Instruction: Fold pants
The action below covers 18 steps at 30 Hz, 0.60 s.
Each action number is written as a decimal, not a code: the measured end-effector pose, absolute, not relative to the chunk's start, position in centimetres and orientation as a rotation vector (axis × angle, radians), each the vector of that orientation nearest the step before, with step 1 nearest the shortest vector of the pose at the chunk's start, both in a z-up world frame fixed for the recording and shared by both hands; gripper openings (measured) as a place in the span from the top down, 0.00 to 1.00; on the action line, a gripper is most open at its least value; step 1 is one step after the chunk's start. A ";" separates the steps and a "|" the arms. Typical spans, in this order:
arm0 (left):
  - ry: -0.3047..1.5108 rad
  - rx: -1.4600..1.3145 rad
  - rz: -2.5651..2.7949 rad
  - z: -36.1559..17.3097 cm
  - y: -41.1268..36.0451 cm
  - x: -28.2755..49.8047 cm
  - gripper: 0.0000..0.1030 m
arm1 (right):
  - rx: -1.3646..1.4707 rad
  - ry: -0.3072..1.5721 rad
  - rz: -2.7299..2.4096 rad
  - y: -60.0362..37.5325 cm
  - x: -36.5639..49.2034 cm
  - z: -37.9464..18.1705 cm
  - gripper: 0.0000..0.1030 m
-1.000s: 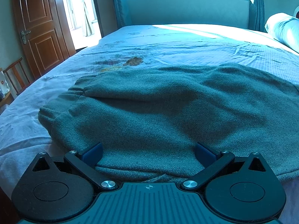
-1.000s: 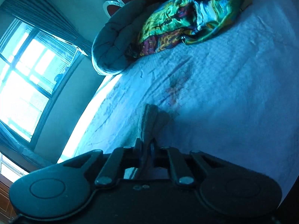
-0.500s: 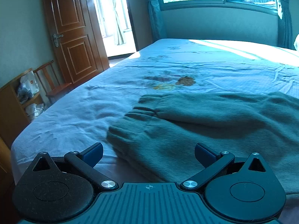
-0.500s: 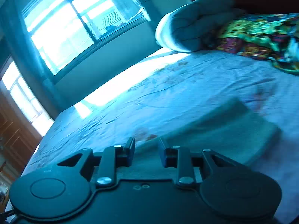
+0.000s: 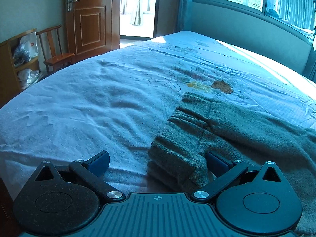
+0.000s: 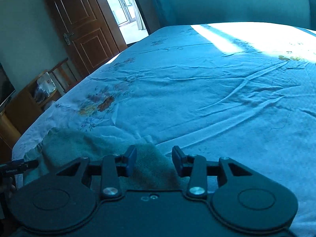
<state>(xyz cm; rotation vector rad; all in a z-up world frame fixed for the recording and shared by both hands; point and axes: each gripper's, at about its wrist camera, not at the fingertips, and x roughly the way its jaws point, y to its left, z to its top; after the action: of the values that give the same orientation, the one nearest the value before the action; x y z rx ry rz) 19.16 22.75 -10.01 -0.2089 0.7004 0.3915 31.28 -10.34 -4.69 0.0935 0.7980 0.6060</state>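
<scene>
Wrinkled floral-embroidered bed (image 5: 88, 108), folded green pants (image 5: 227, 134) lying near its edge

The pants (image 5: 227, 136) are grey-green fleece, folded in layers and lying flat on the bed sheet (image 5: 98, 102), their ribbed elastic waistband (image 5: 177, 130) at the left end.

Probably a home bedroom: bed (image 5: 98, 106), wooden door (image 5: 90, 15), chair (image 5: 57, 55)

Floral bedsheet (image 5: 98, 106), brown door (image 5: 88, 15), wooden chair (image 5: 57, 57), shelf (image 5: 11, 65) beside it
</scene>
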 end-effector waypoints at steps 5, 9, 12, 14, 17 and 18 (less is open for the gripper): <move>0.709 -0.229 0.366 -10.8 22.5 19.4 0.00 | 0.024 0.849 0.654 -9.0 32.8 -6.5 0.66; 0.694 -0.246 0.365 -11.1 22.4 19.0 0.00 | -0.051 0.845 0.739 -7.8 32.4 -6.5 1.00; 0.677 -0.220 0.382 -10.8 22.1 18.7 0.00 | -0.173 0.749 0.683 -6.4 30.8 -5.0 1.00; 0.677 -0.180 0.387 -10.8 21.6 18.7 0.00 | -0.265 0.801 0.607 -5.3 31.6 -7.1 1.00; 0.686 -0.198 0.383 -11.0 21.9 18.7 0.00 | -0.184 0.820 0.564 -6.0 31.8 -7.9 1.00; 0.691 -0.204 0.381 -10.8 22.1 18.6 0.00 | -0.143 0.801 0.540 -6.6 31.5 -7.1 0.94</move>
<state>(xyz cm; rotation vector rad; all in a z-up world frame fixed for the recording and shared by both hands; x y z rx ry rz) 18.62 22.14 -10.77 -0.2043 0.6911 0.3815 31.48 -6.62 -7.12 -0.1425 0.8005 0.5404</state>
